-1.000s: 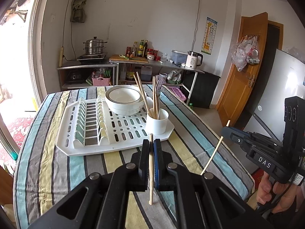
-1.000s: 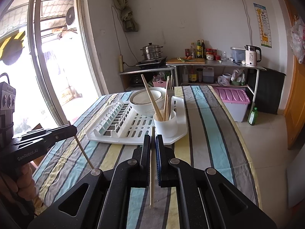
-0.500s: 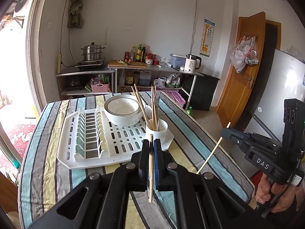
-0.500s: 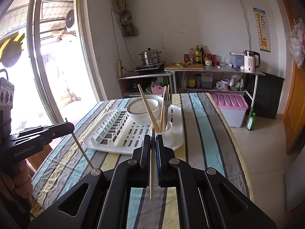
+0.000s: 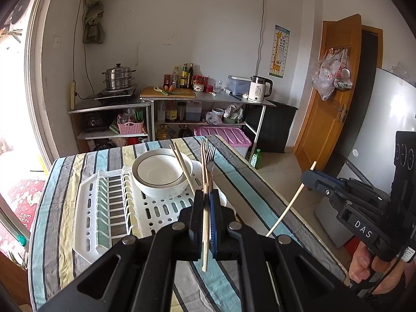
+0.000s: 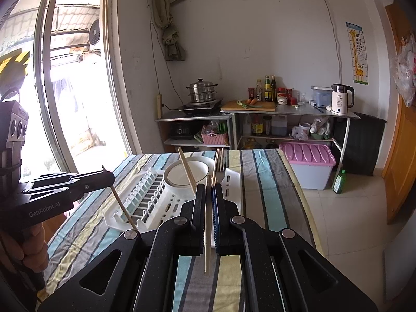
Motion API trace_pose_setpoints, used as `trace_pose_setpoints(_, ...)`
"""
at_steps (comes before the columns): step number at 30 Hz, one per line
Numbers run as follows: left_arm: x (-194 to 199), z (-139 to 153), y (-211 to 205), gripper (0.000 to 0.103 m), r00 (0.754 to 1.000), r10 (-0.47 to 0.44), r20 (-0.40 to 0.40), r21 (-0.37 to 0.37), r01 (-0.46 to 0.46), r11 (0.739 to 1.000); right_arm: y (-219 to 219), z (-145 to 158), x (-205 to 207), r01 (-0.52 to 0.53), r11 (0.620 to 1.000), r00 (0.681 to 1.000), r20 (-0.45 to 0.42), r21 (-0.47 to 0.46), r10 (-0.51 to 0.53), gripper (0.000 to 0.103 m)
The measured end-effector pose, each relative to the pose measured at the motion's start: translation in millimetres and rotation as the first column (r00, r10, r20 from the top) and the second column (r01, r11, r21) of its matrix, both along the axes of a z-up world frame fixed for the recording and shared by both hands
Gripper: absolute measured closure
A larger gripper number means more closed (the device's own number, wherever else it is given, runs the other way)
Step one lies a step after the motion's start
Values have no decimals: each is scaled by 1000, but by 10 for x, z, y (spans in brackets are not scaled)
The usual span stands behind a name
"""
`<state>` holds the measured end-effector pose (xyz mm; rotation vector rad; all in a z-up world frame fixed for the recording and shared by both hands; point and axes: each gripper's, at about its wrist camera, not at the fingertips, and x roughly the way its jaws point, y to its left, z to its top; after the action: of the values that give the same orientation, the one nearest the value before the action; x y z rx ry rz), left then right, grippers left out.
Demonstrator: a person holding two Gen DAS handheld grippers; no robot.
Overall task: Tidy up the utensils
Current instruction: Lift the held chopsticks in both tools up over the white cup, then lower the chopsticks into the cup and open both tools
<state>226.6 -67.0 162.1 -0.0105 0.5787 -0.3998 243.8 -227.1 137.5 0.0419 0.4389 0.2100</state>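
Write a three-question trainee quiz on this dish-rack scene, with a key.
1. True or false: the left hand-held gripper is shut on a pale wooden chopstick.
2. What does the right hand-held gripper hold? A) steel fork B) thin pale chopstick C) nothing
3. Which item rests on the white slotted plastic dish rack beside the utensil cup: the ____?

Key: 1 true; 2 B; 3 white round ceramic bowl with a dark rim line.
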Motion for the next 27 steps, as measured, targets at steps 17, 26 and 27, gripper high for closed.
trace_pose_setpoints(17,669,294,-168,98,999,-5,41,-38,6,999,-1,180,627,-3,1000,999,41,14,2,98)
trace_pose_setpoints(26,945,242,-249,98,999,-19,37,-48,21,999,-6,110,903,-4,1000,999,34,23,3,98)
trace_pose_setpoints(27,972,219,-259,98,999,-22,33,-50,23,999,-4,90,925,-5,1000,999,32,24,4,98)
